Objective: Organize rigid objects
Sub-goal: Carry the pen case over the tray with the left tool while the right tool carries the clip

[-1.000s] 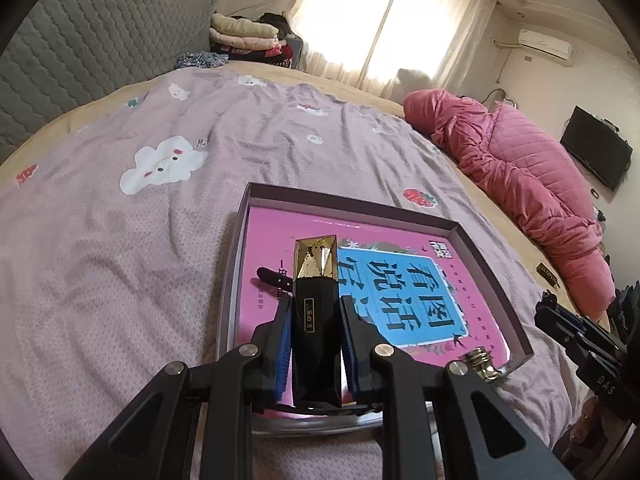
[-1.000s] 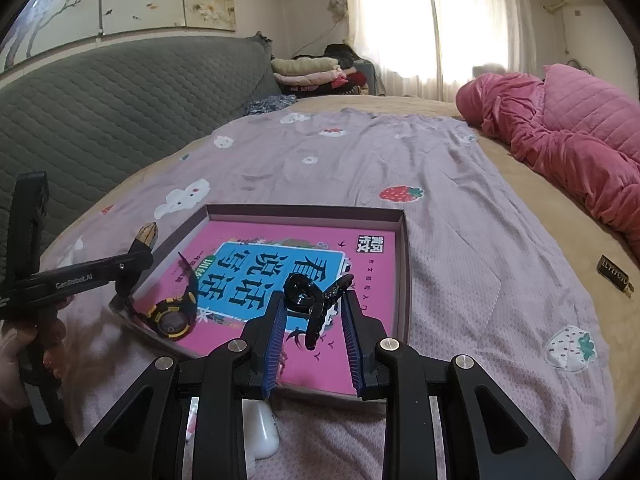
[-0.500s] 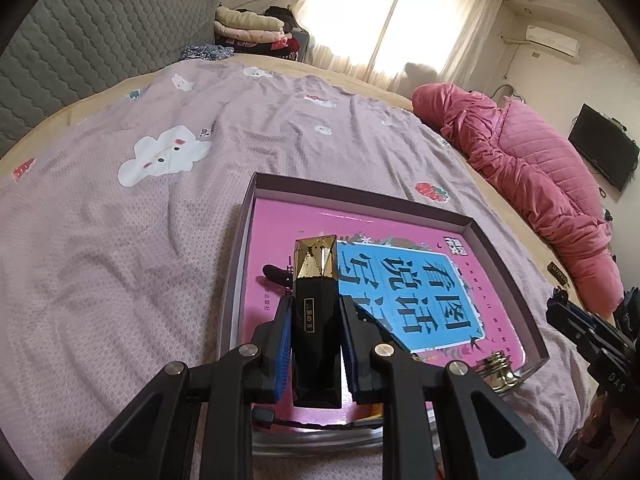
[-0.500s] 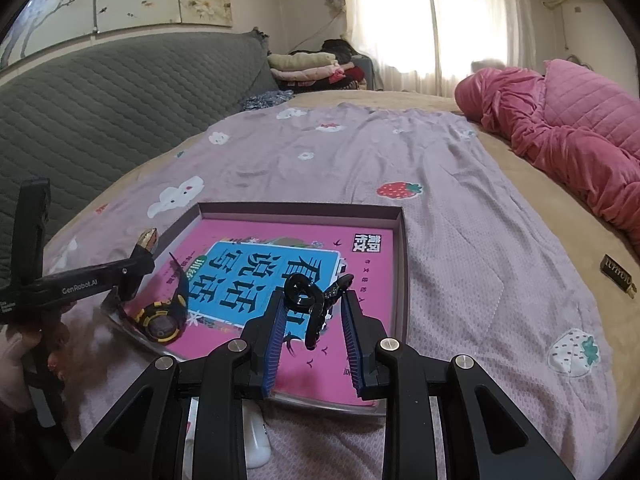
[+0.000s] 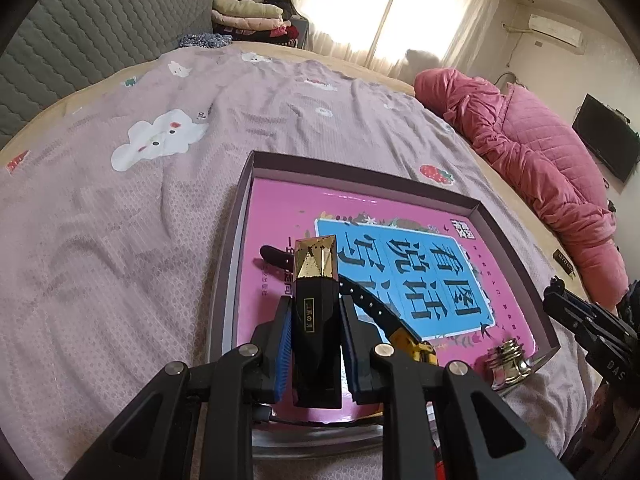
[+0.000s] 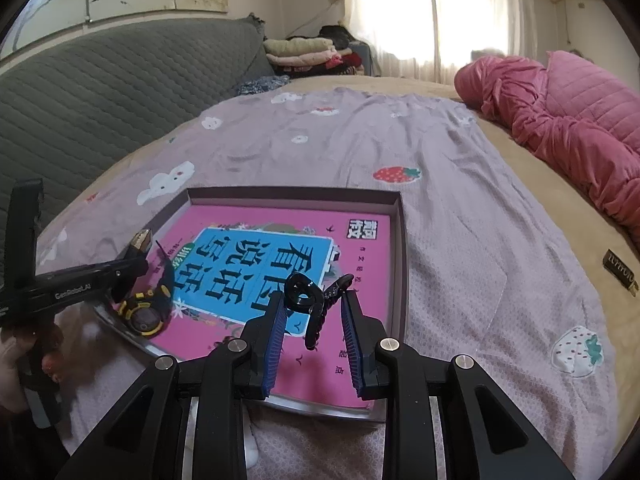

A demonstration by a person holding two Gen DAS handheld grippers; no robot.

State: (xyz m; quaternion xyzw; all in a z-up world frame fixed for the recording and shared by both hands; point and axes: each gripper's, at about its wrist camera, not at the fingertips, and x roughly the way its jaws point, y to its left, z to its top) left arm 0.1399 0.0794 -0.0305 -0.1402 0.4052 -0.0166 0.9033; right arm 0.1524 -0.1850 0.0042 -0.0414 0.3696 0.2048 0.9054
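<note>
The left gripper (image 5: 314, 328) clamps a black-and-gold lipstick (image 5: 316, 312) at lower centre, the right gripper (image 6: 314, 320) pinches a black hair claw (image 6: 316, 304) over the tray (image 6: 398, 264); either may slip when tilted.

right gripper (image 6: 314, 312) held a black hair clip (image 6: 310, 304) between its blue pads, over the tray | tray (image 6: 398, 240) lay on a purple bed sheet (image 6: 460, 216), with a pink book (image 6: 360, 252) inside | watch (image 6: 146, 316) sat by the tray's left edge | left gripper (image 6: 130, 266) held a black and gold box (image 6: 140, 242) there | pink blanket (image 6: 568, 120) lay far right
</note>
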